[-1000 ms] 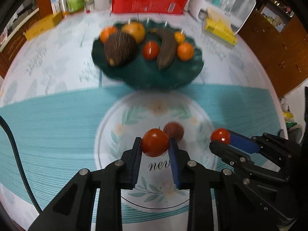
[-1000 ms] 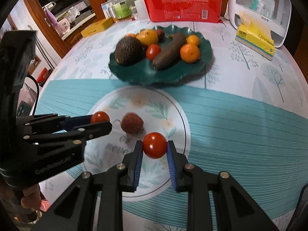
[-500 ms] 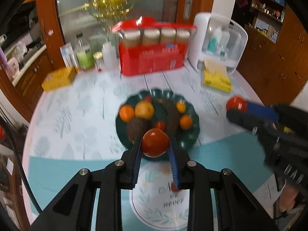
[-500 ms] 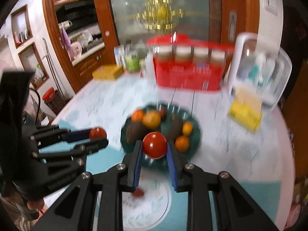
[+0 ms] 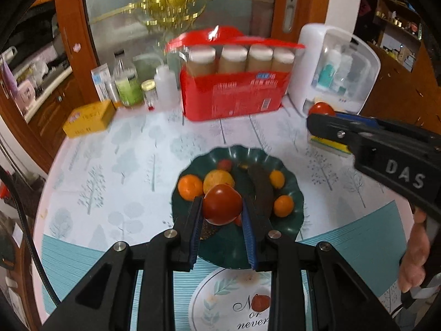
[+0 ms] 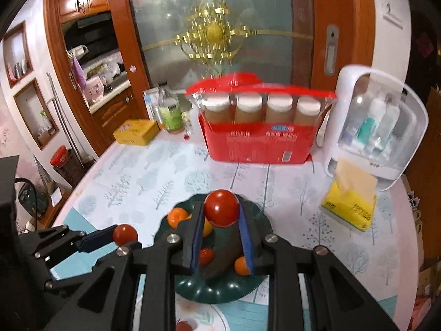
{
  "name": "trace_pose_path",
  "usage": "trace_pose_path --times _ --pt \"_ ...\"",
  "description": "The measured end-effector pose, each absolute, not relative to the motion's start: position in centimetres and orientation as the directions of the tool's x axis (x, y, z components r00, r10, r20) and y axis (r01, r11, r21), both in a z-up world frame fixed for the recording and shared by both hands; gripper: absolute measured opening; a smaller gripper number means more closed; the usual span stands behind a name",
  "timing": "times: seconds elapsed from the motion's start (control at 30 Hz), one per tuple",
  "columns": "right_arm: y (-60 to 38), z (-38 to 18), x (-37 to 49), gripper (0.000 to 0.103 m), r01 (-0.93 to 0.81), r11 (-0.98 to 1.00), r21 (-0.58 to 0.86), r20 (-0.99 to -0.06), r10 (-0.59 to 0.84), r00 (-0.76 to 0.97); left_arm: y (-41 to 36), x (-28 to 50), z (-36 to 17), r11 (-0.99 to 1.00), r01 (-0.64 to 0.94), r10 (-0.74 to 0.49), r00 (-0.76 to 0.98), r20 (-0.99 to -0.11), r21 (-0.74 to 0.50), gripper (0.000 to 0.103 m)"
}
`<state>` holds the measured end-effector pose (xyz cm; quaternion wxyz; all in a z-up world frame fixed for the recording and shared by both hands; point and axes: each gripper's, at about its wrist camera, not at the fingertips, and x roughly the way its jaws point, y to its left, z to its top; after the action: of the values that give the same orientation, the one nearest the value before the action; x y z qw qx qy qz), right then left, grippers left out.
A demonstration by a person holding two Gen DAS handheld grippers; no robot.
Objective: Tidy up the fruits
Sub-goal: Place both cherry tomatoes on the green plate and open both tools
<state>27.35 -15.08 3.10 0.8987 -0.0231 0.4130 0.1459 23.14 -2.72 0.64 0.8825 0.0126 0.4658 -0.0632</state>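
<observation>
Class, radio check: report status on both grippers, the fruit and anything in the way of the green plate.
Left gripper shut on a tomato. Right gripper shut on a second tomato. Green plate below, crowded with fruit. One small red fruit remains on the floral plate.

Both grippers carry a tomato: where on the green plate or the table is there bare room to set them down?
The green plate is crowded toward its back with oranges and a dark banana; its near rim area is bare. The tablecloth left of the plate is bare up to the yellow box.
</observation>
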Motion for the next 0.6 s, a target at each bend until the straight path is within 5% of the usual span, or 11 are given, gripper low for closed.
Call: trace_pose_path --times 0.6 --pt "-13.0 -10.7 33.2 0.025 -0.287 0.952 0.107 -0.878 0.226 0.422 -2.7 26.0 -10.6 0.996 0.051 -0.088 0.419 -0.904 -0.073 0.027"
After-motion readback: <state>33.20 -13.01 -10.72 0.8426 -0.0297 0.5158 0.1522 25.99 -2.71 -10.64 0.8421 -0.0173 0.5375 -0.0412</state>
